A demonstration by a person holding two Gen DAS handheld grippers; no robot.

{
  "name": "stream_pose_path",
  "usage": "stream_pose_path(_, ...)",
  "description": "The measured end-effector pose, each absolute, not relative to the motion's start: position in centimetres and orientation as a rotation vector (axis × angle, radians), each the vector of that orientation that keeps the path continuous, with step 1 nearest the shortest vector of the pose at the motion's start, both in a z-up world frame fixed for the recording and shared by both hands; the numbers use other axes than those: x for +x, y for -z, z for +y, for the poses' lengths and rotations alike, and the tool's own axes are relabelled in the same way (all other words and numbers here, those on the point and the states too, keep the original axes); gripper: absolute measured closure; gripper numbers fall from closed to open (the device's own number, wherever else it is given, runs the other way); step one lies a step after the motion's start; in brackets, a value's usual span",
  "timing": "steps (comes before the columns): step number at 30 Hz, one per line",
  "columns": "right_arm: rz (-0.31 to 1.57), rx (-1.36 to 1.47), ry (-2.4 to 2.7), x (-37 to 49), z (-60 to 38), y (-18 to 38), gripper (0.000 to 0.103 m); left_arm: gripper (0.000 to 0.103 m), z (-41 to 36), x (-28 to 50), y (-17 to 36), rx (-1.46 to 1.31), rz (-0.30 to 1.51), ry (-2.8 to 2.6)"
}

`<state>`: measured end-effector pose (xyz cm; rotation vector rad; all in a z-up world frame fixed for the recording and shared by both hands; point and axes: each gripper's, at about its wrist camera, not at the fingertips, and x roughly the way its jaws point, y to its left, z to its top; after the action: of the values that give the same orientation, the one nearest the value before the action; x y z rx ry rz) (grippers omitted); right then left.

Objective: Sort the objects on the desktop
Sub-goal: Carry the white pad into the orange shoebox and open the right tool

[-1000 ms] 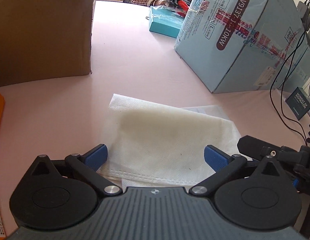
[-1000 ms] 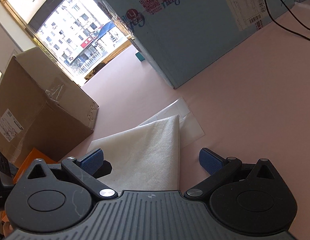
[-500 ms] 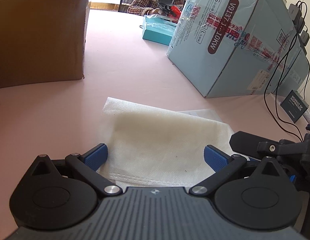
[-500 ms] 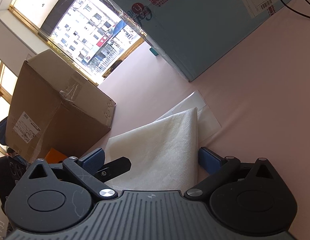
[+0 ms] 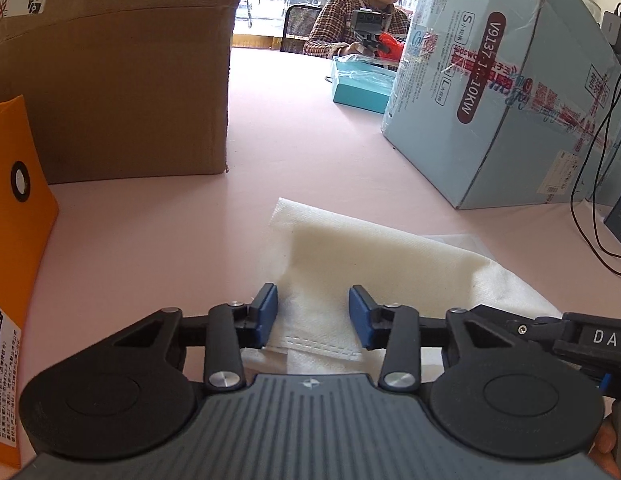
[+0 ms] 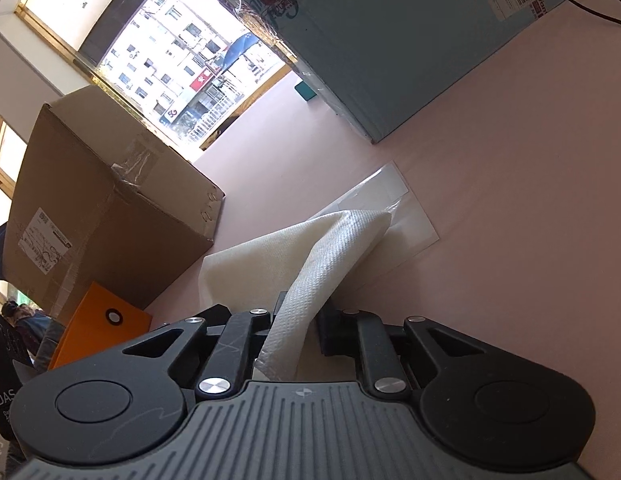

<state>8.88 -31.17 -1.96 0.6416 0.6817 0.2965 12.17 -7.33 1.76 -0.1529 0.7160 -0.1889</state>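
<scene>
The white non-woven cloth (image 5: 374, 264) lies on the pink bench (image 5: 310, 168), over a clear plastic sheet (image 6: 410, 216). Half a second ago both grippers stood wide open around it; now both have narrowed. The right gripper (image 6: 298, 332) is clamped on the cloth's near corner, and a fold rises from the bench into its jaws. The left gripper (image 5: 312, 316) stands partly open, its 2 blue pads (image 5: 268, 312) straddling the stitched hem without pinching it. Beyond stand a cardboard box (image 5: 122, 80), an orange package (image 5: 14, 208) and a pale blue carton (image 5: 502, 92).
</scene>
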Motion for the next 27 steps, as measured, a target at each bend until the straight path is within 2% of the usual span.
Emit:
stream_pose_path(1,0.678,0.634,-0.293,8.8,-31.1,2.0,0.092,0.084,-7.0,12.2,-1.8,-0.174,0.718,0.201)
stream_pose_path(7,0.654,0.607,-0.284,8.5,-31.0,1.9,0.093,0.092,-6.3,12.0,-1.9,-0.223,0.731,0.251)
stream_pose_path(22,0.602,0.574,-0.366,7.6,-30.3,0.9,0.095,0.094,-5.2,10.5,-2.5,-0.23,0.688,0.244)
stream_pose_path(27,0.576,0.581,-0.414,7.3,-29.8,0.1,0.095,0.095,-5.1,8.9,-3.8,-0.188,0.613,0.204)
